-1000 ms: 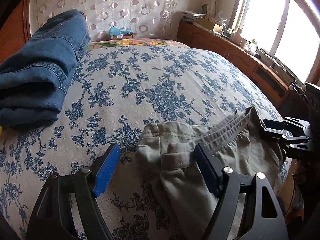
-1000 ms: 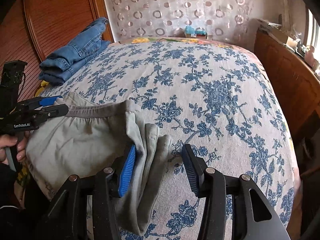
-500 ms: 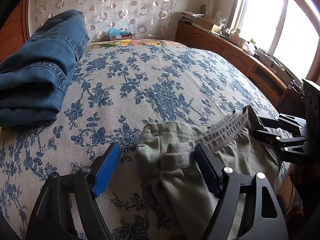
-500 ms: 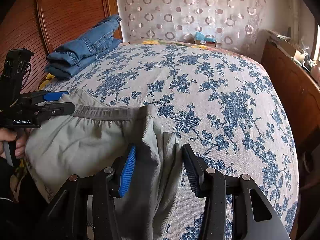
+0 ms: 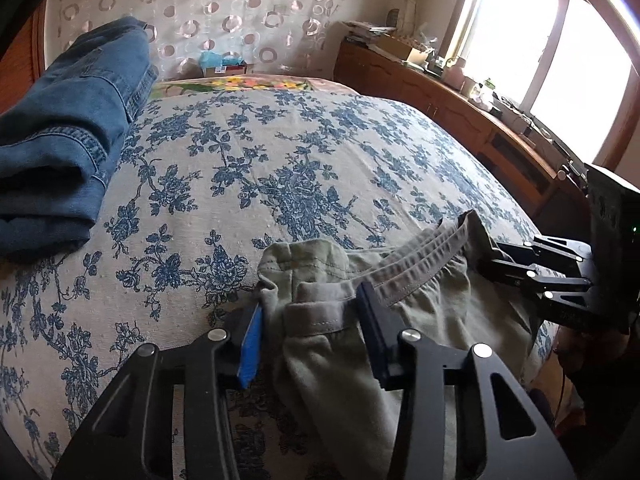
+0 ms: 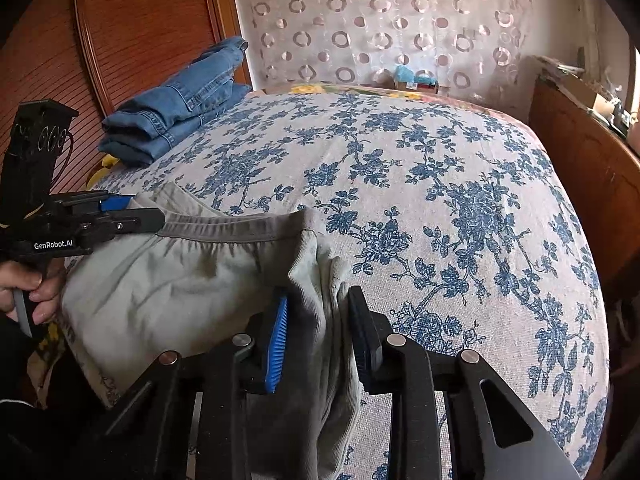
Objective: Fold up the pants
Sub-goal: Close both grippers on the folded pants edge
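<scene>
Both jaws straddling pants [image 5: 424, 312], legs cut off

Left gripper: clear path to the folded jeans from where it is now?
Probably yes. The left gripper sits around a bunched waistband corner of the grey pants, so it would need to let go first. Only bare bedspread lies between it and the folded jeans.

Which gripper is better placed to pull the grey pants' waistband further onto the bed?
Right, probably. The right gripper straddles a waistband corner of the pants, fabric filling its narrow gap, bare bedspread ahead. The left gripper looks wider open, with folded jeans ahead.
</scene>
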